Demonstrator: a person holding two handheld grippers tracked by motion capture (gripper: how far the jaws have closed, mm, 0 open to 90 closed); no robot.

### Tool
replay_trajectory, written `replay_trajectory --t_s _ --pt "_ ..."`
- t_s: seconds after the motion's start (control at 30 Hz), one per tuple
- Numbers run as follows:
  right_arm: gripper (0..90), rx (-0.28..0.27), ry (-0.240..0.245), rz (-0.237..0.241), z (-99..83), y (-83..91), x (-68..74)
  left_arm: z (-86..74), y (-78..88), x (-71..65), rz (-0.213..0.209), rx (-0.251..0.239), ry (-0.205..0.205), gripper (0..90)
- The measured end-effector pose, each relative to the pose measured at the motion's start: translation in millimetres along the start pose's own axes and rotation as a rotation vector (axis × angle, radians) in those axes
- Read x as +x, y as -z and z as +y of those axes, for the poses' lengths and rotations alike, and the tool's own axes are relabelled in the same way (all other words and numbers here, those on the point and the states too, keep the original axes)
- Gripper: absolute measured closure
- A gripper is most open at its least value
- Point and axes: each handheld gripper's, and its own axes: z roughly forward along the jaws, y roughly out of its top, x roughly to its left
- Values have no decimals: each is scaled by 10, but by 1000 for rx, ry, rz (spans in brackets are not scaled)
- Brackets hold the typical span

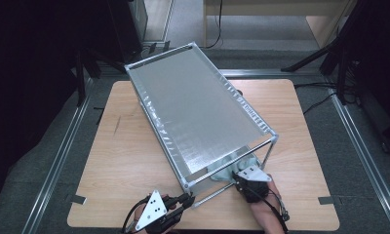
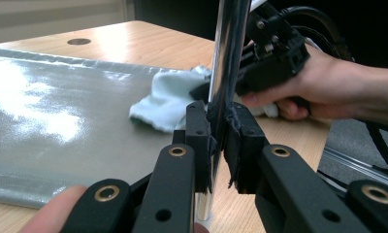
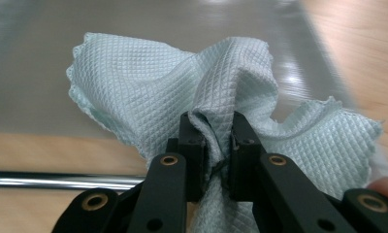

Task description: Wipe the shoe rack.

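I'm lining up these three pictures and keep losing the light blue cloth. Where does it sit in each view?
High view: the cloth lies low and right of centre, under the rack's near end, at the right gripper.
Left gripper view: centre, on the grey lower shelf, left of the chrome post.
Right gripper view: centre, bunched between the jaws.
Shared landmark: the grey lower shelf under the cloth.

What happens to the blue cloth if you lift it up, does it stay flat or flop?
Probably it flops: the cloth already bunches into soft folds where the right gripper pinches it. It looks thin and woven, so it is likely light. Its bumpy weave probably keeps it from slipping out of the jaws.
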Motion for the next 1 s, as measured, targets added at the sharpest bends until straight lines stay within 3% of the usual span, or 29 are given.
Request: replay_trajectory --t_s 0.07,0.1,0.17,0.2,0.23,0.37,0.4,0.5,0.53,0.57,0.6,0.63,0.67,0.7,0.9,0.93,1.0 --pt "797 -3 14 46 11 -13 150 -1 -3 -2 0 -1 3 816" --pt "797 -3 14 46 11 -13 150 -1 -3 -2 0 -1 3 816" --pt "796 -2 46 89 24 -23 326 0 -5 -3 1 -1 2 816" --pt "796 -6 74 157 36 -26 482 0 -5 -4 2 0 2 816" --pt "796 -9 86 183 37 -26 547 0 -4 -4 3 0 1 816" --pt "795 -10 126 180 38 -22 639 -1 -5 -6 5 0 1 816" --pt "794 -10 122 179 39 -21 618 -2 -5 -7 5 0 1 816" --pt "796 -10 94 90 19 -20 349 -2 -5 -8 6 1 0 816" --pt "796 -10 94 90 19 -20 349 -2 -5 -8 5 1 1 816" --pt "797 -11 78 52 13 -15 255 -2 -4 -8 6 2 -1 816" --pt "797 -8 38 -18 -7 14 51 -2 -5 -9 6 2 0 815" --pt "797 -8 38 -18 -7 14 51 -2 -6 -8 6 2 0 815" --pt "796 -12 -11 -49 -30 67 -138 -2 -7 -7 6 1 0 815" --pt "796 -13 -32 -60 -36 108 -203 -3 -11 -8 5 2 -2 816" --pt "796 -41 -37 -124 -70 459 -403 -4 -12 -10 7 3 -3 815" --pt "795 -16 -31 -147 -123 526 -477 -4 -19 -12 7 2 -2 815" --pt "796 17 -40 -153 -186 492 -522 0 -31 -17 9 2 -1 816"
